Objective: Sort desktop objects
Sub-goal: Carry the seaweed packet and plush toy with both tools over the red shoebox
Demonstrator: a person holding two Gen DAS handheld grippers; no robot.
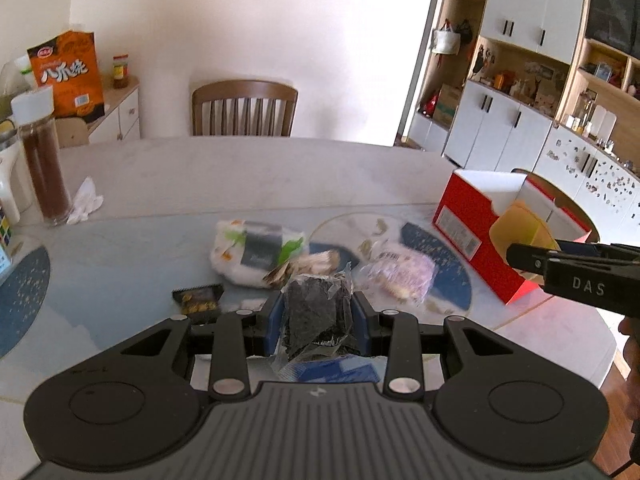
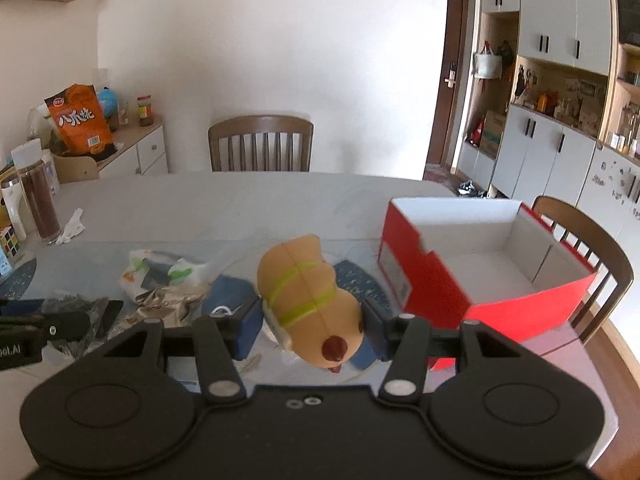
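My left gripper (image 1: 318, 312) is shut on a dark snack in a clear wrapper (image 1: 316, 312), held above the table. My right gripper (image 2: 312, 312) is shut on a tan squishy toy with green stripes (image 2: 308, 300), held above the table just left of the open red box (image 2: 480, 264). The box also shows in the left wrist view (image 1: 472, 216), with the right gripper's body (image 1: 576, 276) in front of it. On the table lie a white and green packet (image 1: 256, 252), a pink wrapped snack (image 1: 400, 276), a crumpled foil wrapper (image 2: 168, 300) and a small black tray (image 1: 198, 300).
A tall brown spice bottle (image 1: 40, 160) and crumpled tissue (image 1: 84, 200) stand at the left. A Rubik's cube (image 2: 8, 240) sits at the left edge. Wooden chairs stand at the far side (image 1: 244, 108) and behind the box (image 2: 592, 256). Blue-patterned mats (image 1: 20, 296) cover the table.
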